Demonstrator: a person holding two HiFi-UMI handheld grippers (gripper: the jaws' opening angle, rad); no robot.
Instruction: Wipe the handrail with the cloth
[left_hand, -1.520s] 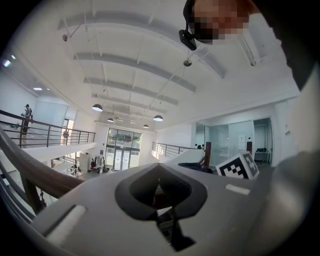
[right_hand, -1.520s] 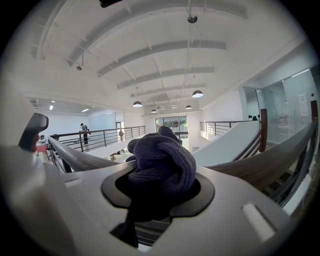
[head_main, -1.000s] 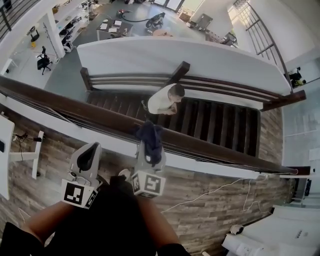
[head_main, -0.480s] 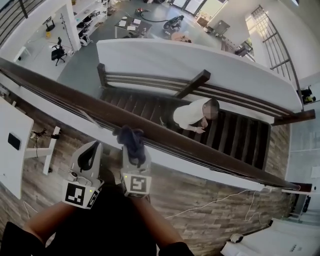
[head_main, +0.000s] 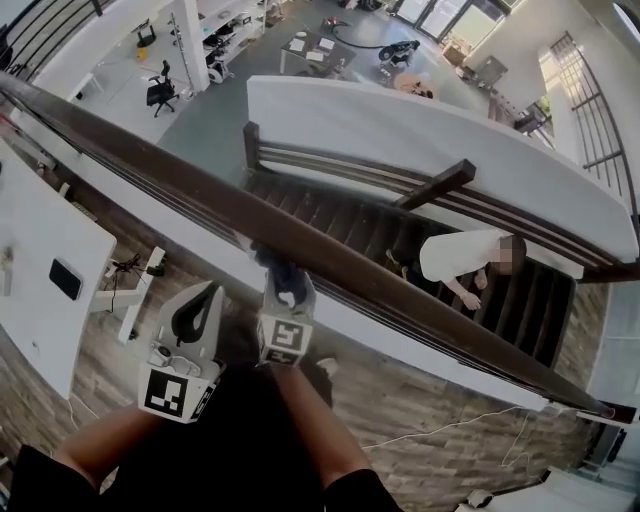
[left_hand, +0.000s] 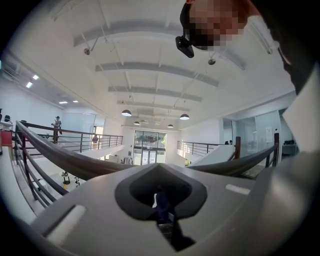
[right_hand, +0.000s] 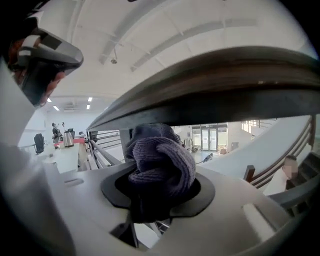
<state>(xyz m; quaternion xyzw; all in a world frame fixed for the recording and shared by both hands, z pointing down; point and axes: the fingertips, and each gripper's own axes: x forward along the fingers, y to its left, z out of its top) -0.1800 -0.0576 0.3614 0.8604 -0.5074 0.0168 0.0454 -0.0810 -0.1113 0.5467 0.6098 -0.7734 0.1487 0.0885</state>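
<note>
1. Cloth (right_hand: 160, 162): a bunched, dark knitted wad pinched in my right gripper (head_main: 287, 292). The jaws close on its lower part, so the loose bulk stands out past the tips as the wiping face.
2. My left gripper (head_main: 195, 310) hangs at 9 o'clock of the right one, jaws pressed together on nothing and apart from the rail. I judge it is parked there to leave the wiping path free.
3. At 12 o'clock from my right gripper, the cloth meets the near edge of the handrail (head_main: 380, 297). In the right gripper view the rail crosses just above the wad, and the top of the cloth touches its lower edge.
4. The handrail runs from 10 o'clock to 4 o'clock across the head view. Wiping appears to be under way. The next stroke should follow that line with contact maintained.
5. Beyond the rail lies a staircase (head_main: 350, 225), with a person (head_main: 460, 255) on it at 2 o'clock. A released cloth could drop there, hence the firm pinch.
6. Farthest, at 11 o'clock, an office chair (head_main: 160, 95) stands on the lower floor.
</note>
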